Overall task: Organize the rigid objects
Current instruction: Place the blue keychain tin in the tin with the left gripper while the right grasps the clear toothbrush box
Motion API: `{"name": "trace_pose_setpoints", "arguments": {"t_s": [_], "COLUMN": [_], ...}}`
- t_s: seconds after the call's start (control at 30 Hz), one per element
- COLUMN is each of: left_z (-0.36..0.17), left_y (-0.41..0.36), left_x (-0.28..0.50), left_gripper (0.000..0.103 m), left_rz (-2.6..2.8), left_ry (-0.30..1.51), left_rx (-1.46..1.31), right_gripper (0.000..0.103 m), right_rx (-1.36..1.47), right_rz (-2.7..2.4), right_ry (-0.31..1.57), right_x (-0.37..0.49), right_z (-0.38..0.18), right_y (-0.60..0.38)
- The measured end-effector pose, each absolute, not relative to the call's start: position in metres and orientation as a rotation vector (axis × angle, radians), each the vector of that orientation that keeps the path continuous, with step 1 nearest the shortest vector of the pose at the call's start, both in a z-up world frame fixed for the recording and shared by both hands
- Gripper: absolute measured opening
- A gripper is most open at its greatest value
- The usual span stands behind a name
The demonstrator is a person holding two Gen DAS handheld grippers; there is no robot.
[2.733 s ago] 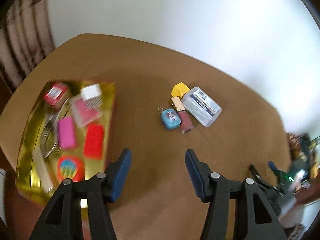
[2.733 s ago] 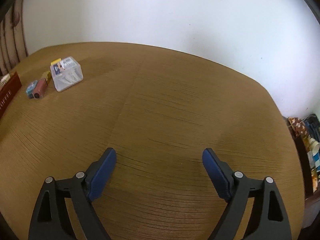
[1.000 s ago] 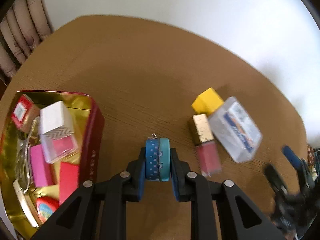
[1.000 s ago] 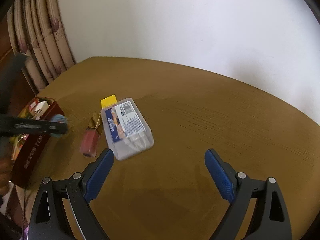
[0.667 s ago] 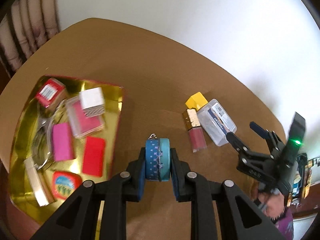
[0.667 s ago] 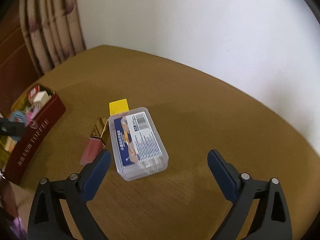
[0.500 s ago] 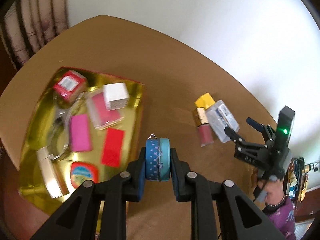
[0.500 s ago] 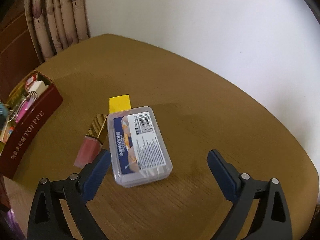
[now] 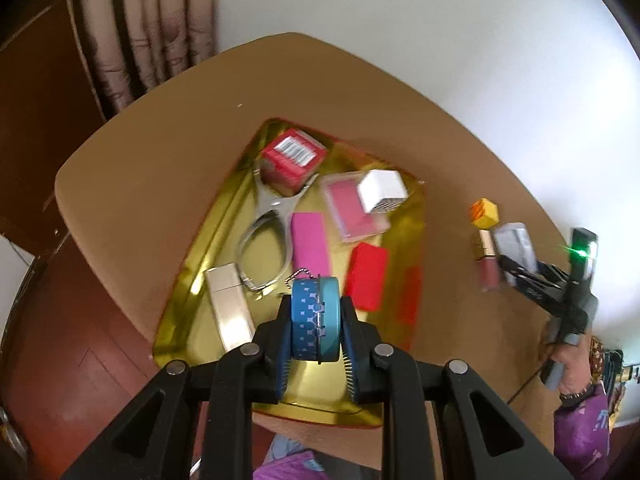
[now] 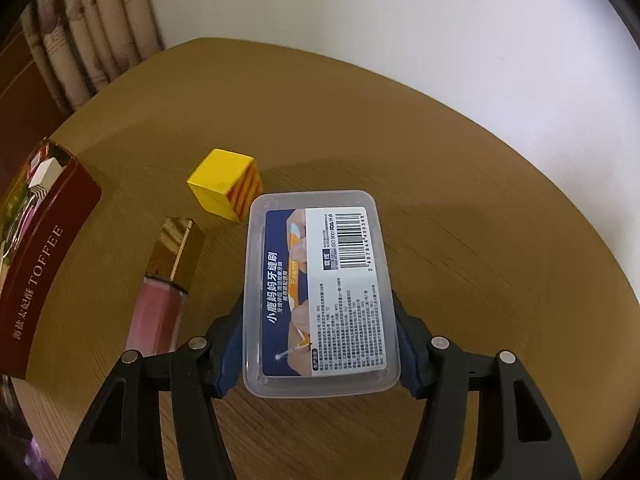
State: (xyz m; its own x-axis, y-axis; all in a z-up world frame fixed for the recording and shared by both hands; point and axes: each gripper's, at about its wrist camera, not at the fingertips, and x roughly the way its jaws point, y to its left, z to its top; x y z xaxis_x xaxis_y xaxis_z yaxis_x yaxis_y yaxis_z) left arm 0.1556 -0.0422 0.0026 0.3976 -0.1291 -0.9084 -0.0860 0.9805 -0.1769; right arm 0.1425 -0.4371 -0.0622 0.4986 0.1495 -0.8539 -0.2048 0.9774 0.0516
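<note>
Right wrist: clear box [image 10: 320, 292] btwn closing gripper [image 10: 320, 344] jaws.

Right wrist view: toffee tin [image 10: 48, 264] cut off at left edge; left wrist view: lip gloss [image 9: 489, 270] and clear box [image 9: 516, 246] at right blurred.

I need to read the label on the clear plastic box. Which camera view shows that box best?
The right wrist view: the clear plastic box fills the centre, label and barcode sharp, between the closing jaws of the right gripper. The left wrist view shows it only small and blurred at the far right edge.
</note>
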Motion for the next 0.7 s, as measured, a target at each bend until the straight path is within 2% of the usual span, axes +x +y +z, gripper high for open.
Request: {"name": "trace_pose_setpoints", "arguments": {"t_s": [0.43,0.7], "left_z": [-0.034,-0.059], "left_y": [-0.084,-0.095], "left_x": [0.180,0.200], "left_gripper": [0.022,0.022], "left_rz": [-0.119,-0.126], "left_ry": [1.183,1.225], "left_rx": [-0.091,-0.076], "right_gripper": [0.058,0.058], "right_rx": [0.235,0.292], "right_rz": [0.135,0.141], "right_ry": [0.912,0.887], "right_x": [-0.004,-0.041], "right_z": [-0.021,-0.009], "right_y": [-0.515,-0.497]}}
